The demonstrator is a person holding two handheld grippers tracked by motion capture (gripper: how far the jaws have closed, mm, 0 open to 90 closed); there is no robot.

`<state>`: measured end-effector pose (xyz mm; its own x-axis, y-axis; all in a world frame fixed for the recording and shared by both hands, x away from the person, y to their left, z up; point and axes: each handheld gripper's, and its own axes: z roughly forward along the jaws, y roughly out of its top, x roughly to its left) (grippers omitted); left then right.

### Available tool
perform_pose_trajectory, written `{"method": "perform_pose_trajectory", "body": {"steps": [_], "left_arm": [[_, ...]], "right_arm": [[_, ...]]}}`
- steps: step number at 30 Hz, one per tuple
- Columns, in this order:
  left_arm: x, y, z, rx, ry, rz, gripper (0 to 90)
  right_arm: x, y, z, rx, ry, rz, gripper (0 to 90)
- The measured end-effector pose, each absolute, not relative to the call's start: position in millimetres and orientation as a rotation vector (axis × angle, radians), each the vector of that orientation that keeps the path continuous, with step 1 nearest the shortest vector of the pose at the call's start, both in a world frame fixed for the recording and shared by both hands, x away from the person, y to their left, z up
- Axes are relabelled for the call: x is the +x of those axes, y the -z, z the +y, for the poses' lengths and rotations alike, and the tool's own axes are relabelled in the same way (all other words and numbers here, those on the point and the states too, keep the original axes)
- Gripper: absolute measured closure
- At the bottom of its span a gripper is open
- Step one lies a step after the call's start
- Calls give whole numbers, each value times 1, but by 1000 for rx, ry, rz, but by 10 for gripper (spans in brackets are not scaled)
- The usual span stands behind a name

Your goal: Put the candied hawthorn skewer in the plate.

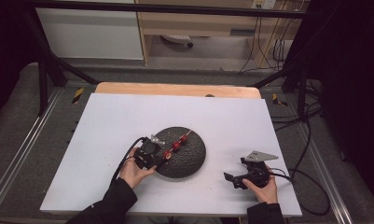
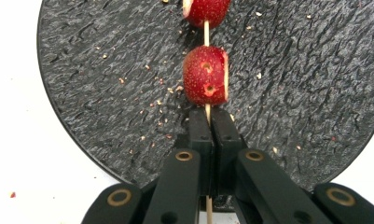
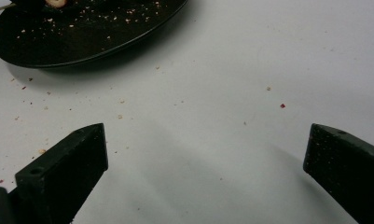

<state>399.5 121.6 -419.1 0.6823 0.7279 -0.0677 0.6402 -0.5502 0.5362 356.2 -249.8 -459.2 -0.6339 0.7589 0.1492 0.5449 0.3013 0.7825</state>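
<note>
Gripping the skewer (image 2: 206, 112) firmly, the left gripper (image 2: 208, 122) should lower it flat onto the plate (image 2: 91, 70); the right gripper (image 3: 205, 154) waits wide open beside the plate.

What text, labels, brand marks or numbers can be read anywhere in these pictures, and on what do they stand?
There is none to quote.
The black plate, the skewer with its red fruit pieces and the white table top bear no lettering.
The left gripper and the right gripper show no brand mark on their jaws.
The yellow-and-black markers on the floor rails are stripes, not writing.
</note>
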Motion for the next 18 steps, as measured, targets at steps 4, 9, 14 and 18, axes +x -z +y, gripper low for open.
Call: {"method": "perform_pose_trajectory", "body": {"steps": [4, 9, 14, 18], "left_arm": [[400, 419, 121, 2368, -220, 1051, 879], [399, 420, 121, 2369, -236, 1035, 875], [398, 419, 123, 2362, -242, 1014, 845], [396, 415, 127, 2339, -242, 995, 789]], "right_arm": [[356, 459, -250, 1193, -1238, 2320, 6], [356, 459, -250, 1197, -1235, 2317, 6], [356, 459, -250, 1201, -1232, 2322, 6], [356, 460, -250, 1200, -1231, 2321, 6]]}}
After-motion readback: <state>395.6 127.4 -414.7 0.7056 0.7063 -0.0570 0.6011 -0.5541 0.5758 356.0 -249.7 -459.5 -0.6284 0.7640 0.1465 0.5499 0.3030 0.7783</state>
